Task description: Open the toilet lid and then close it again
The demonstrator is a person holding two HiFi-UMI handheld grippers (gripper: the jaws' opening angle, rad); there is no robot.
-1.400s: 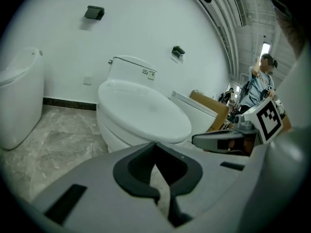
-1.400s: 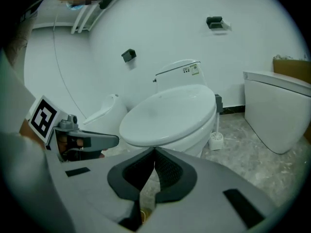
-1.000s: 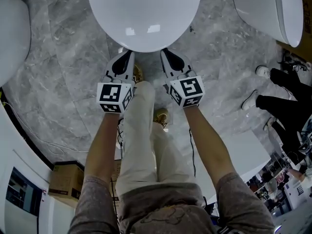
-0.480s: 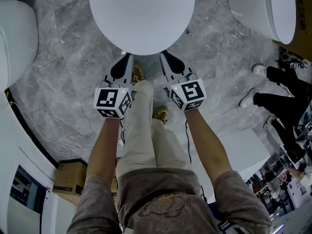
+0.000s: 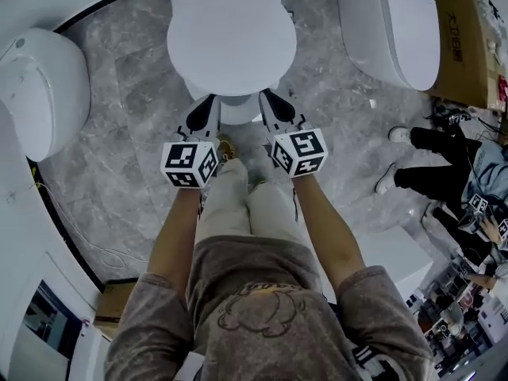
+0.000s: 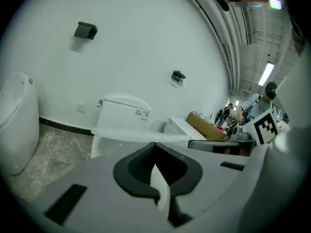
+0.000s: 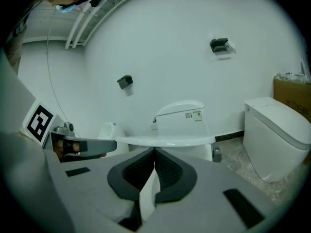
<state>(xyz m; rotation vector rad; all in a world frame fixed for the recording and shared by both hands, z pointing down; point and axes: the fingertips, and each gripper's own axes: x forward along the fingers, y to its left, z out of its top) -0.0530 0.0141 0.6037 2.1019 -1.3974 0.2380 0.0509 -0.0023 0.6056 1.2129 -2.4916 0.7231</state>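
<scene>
Raised well above where they were a second earlier, we held the left gripper and right gripper shut and empty, side by side and equally near the toilet lid, which lay flat below and just beyond them, its long axis running near to far.

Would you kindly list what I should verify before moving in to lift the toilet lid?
1. Toilet lid down flat: ok.
2. Left gripper jaws together, nothing between: ok.
3. Right gripper jaws together, nothing between: ok.
4. Both grippers apart from the lid, facing its front edge: ok.
5. Bystander's legs well away from the lid: ok.
6. Lid hinge free to swing: cannot tell, not shown.
</scene>
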